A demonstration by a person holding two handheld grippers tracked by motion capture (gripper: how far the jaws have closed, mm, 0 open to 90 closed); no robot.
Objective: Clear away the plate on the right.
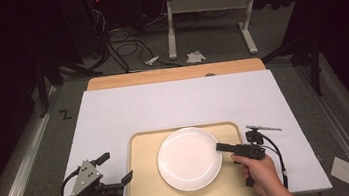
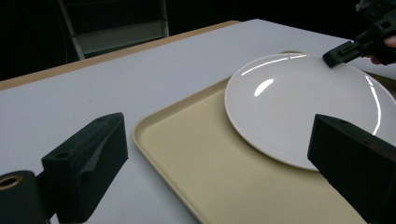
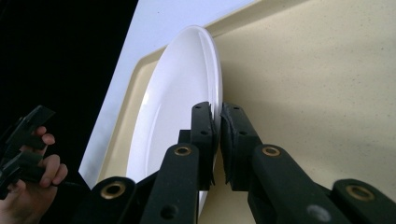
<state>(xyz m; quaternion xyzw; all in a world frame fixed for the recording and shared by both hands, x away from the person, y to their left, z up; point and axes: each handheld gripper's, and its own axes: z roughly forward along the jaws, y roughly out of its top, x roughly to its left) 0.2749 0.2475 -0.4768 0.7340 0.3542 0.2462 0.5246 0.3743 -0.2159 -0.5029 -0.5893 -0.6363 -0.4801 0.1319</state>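
Right gripper (image 3: 217, 140) is pinched tight on the plate (image 1: 188, 159) rim over the tray (image 1: 145, 182), left gripper (image 1: 116, 173) hangs wide open and empty, so next is probably a careful level lift.

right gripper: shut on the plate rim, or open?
Shut on it. In the right gripper view the right gripper pinches the white plate rim between its pads, over the tray.

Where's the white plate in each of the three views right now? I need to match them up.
High view: white plate at lower centre, on the tan tray.
Left gripper view: plate at right of centre, on the tray.
Right gripper view: plate seen edge-on at centre, its rim between the right gripper jaws.
Shared landmark: the tan tray under the plate.
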